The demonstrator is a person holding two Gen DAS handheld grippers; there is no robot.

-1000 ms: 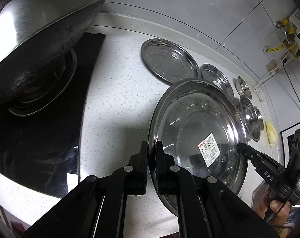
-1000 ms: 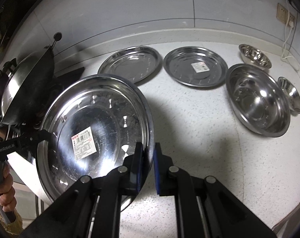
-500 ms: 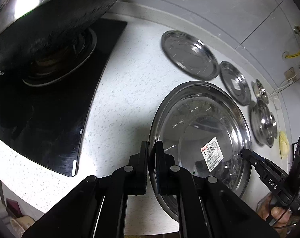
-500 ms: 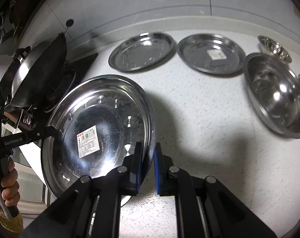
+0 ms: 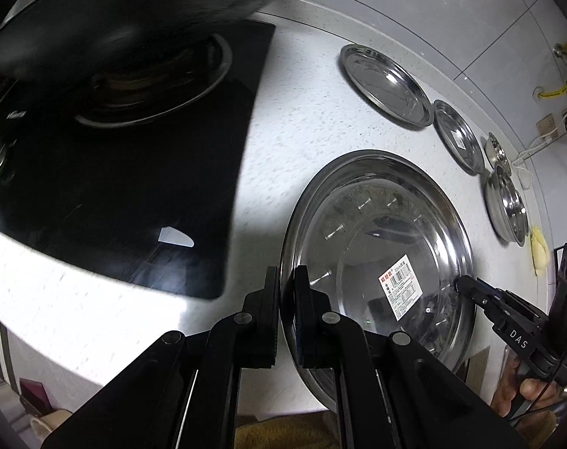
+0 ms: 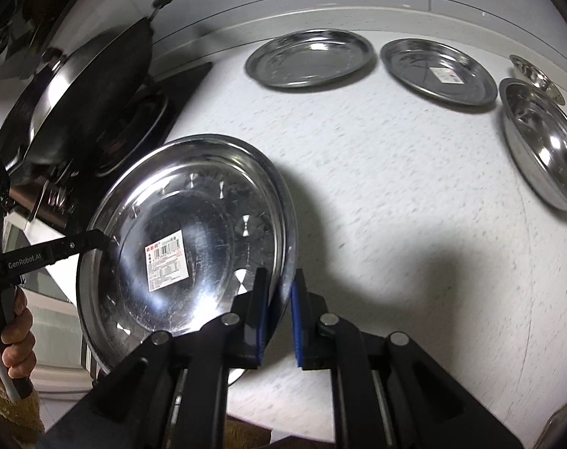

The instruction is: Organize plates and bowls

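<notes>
- Currently, a large round stainless-steel plate with a white barcode sticker [image 5: 380,258] [image 6: 186,239] hangs above the speckled white surface [image 5: 305,119] [image 6: 395,187], carried at opposite edges by the two grippers.
- The left gripper [image 5: 286,299] has its jaws clenched on the plate's rim, one finger on each side of the metal; in the right wrist view it reaches in from the left as a black bar lettered "GenRobot.AI" [image 6: 43,254], with the person's hand [image 6: 14,336] around its handle.
- The right gripper [image 6: 279,299] grasps the opposite rim between its blue-padded fingers; in the left wrist view its tip touches the plate's edge at the right [image 5: 466,286].
- The plate is tilted, its hollow face and sticker turned toward both cameras.
- Near the back wall lie two smaller round steel plates: one plain [image 5: 386,86] [image 6: 309,58], and just beside it one with a small sticker [image 5: 459,136] [image 6: 438,71].
- Further right sits a deep shiny steel bowl [image 5: 506,204] [image 6: 541,146], with a small steel bowl [image 5: 494,147] [image 6: 534,73] behind it near the wall.
- A dark wok [image 5: 126,11] [image 6: 85,93] rests on the black glass cooktop [image 5: 133,202] at the left.
</notes>
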